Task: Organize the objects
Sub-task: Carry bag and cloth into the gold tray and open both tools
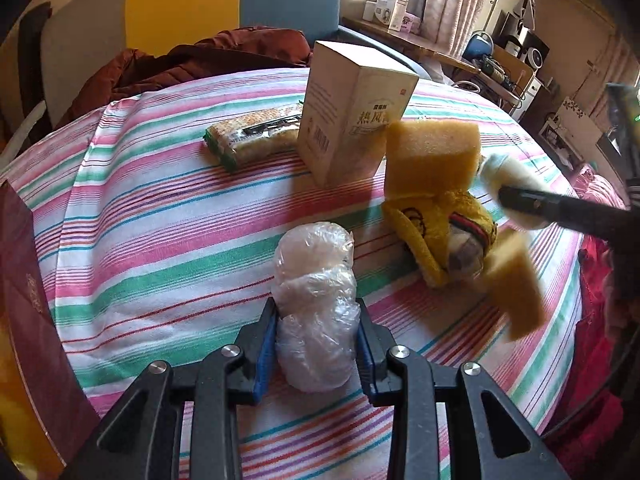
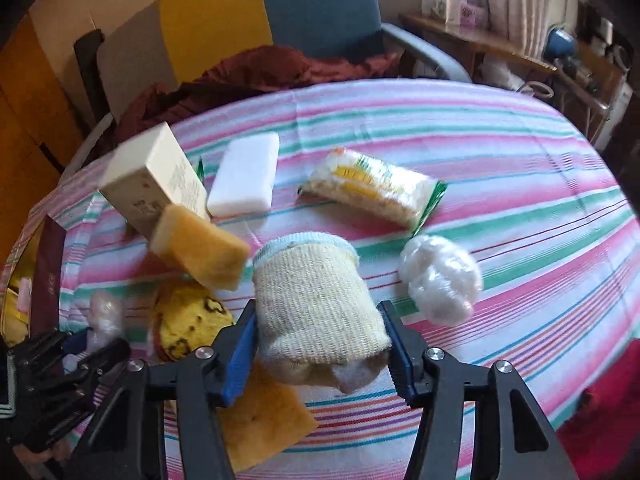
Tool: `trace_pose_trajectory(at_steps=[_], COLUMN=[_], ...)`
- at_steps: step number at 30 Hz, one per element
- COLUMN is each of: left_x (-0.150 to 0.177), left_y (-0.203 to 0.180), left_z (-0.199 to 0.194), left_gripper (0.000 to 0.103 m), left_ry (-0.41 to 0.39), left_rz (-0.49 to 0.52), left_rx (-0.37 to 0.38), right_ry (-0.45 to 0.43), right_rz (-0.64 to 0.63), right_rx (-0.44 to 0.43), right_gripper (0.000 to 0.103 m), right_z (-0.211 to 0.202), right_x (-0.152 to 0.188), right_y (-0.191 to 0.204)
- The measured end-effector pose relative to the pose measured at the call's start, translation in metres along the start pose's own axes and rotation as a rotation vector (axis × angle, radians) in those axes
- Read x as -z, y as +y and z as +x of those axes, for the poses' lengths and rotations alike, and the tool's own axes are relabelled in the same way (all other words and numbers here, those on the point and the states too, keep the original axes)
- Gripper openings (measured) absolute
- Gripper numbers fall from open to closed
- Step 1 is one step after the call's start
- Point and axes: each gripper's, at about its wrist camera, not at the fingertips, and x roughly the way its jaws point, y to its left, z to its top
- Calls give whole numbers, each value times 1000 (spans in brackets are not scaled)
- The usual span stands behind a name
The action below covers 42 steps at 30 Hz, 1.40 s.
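My left gripper (image 1: 318,336) is shut on a clear plastic-wrapped bundle (image 1: 316,300), held over the striped cloth (image 1: 160,240). My right gripper (image 2: 320,344) is shut on a cream knitted sock roll (image 2: 316,304); it also shows in the left wrist view (image 1: 508,184). A yellow sponge (image 1: 430,158) stands by a beige box (image 1: 352,112). A yellow cloth toy (image 1: 444,236) lies between that sponge and a second sponge (image 1: 518,292). A noodle packet (image 1: 252,136) lies behind the box.
A white foam block (image 2: 244,176), a snack packet (image 2: 376,188) and a white plastic ball (image 2: 440,280) lie on the cloth. A maroon box (image 1: 28,300) stands at the left edge. A dark red jacket (image 1: 192,60) lies on a chair behind.
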Motion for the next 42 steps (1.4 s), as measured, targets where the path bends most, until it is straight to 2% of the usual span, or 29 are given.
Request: trace_pose_trajectory(at_steps=[7,12,16,22,29,36,42], left_x=[11,19,27,44,77,120,155], left_y=[8,17,31,66,126,200,246], left_z=[-27,-63,-88,-124,-168,-210,-234], left_gripper=[33,33,33,34,34,34,34], left_ry=[-45,-97,-129,-183,-251,-322,-362], left_rz=[-21,-44,-81,-170,-339,-538,-658], left_rx=[45,63,60,43,-5,-100,-179], right_ry=[-96,-143,-154,-136,-82,-26,17], right_rz=[33,17,-30,-140,-255,-370,-480], right_rx=[-13,-74,-144,-248,-355,-446,-489], right_gripper=[58,58,58,58,58,58,58], right_z=[-38,-62,-74,-80,-74,-66,-55], right_x=[-4,-2,2,11,29,50,68], right_y=[3,22,52,112,182,248,303])
